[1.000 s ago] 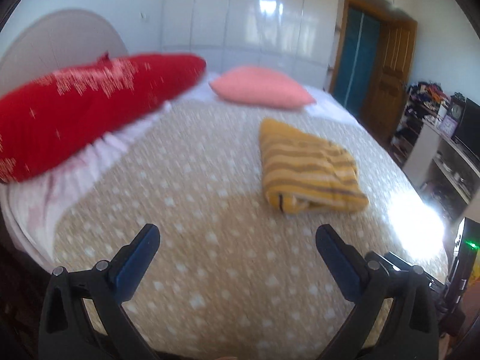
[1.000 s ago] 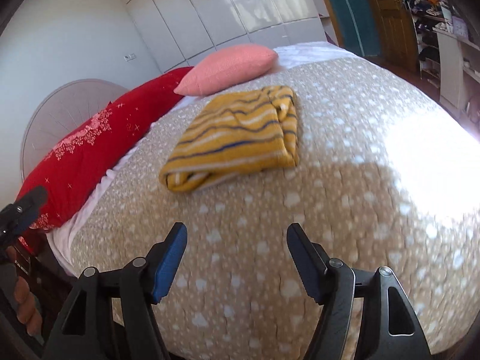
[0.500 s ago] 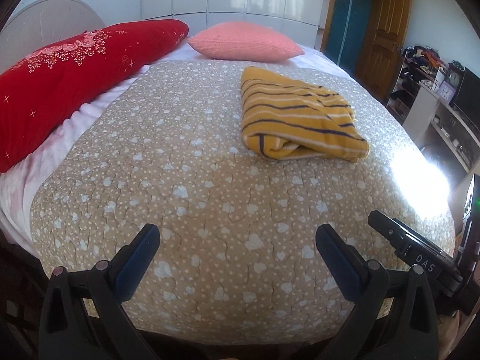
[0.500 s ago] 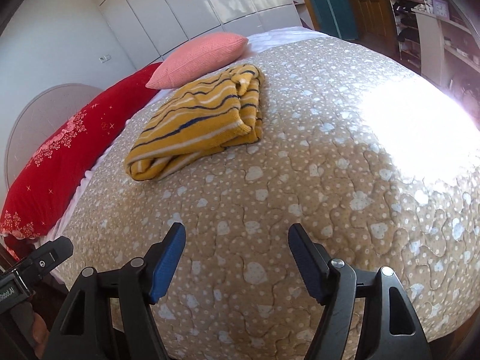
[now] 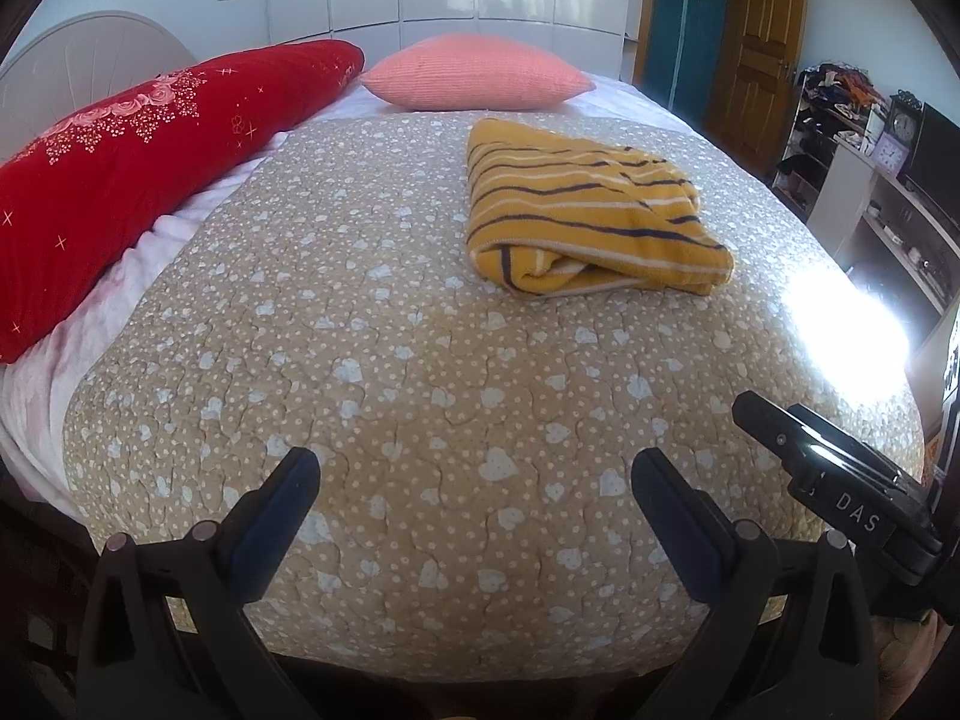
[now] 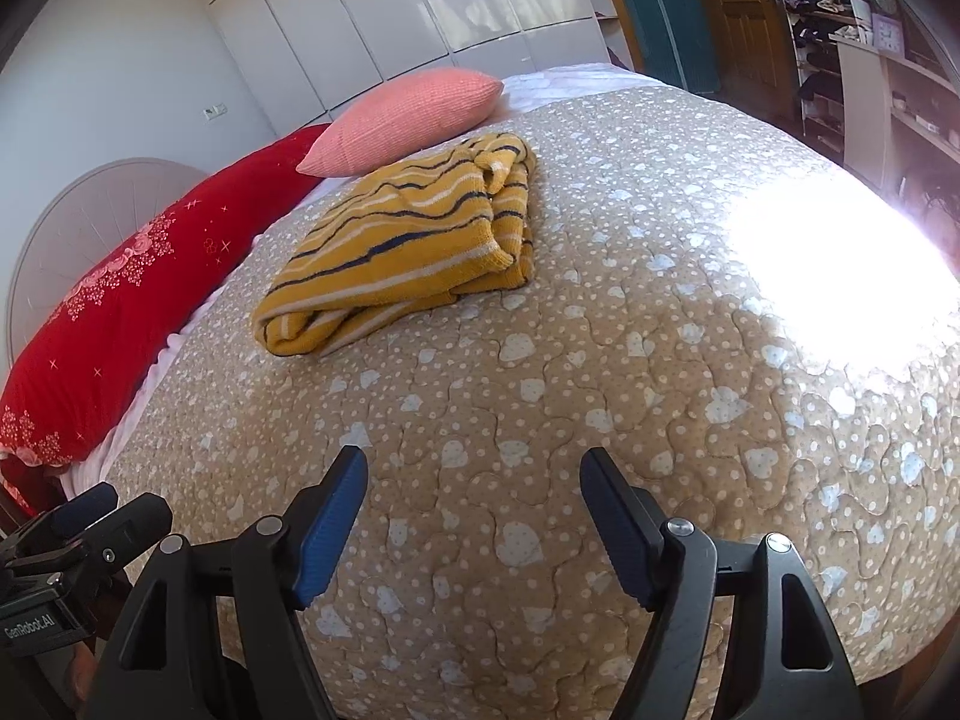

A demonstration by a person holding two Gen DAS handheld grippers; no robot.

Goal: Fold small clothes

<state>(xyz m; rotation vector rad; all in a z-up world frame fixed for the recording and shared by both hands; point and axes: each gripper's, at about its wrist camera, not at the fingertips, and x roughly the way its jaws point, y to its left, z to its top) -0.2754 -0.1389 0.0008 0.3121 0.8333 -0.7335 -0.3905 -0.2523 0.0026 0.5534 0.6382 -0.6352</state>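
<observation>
Hovering over the near bed edge: left tongs (image 5: 474,480) released and empty, right tongs (image 6: 474,480) opening, empty, housings reading "DAS" and "GenRobot.AI". Folded yellow striped sweater (image 5: 585,219) lies far on quilt (image 5: 360,330).

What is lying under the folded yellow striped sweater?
The yellow striped sweater lies directly on the beige quilt, which shows all around it. The patch of quilt beneath it is covered, so anything there cannot be seen.

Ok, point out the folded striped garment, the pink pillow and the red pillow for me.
folded striped garment (image 5: 576,204), left wrist view, middle of its top layer.
pink pillow (image 5: 474,72), left wrist view, centre of its upper face.
red pillow (image 6: 120,312), right wrist view, middle of its long side.
</observation>
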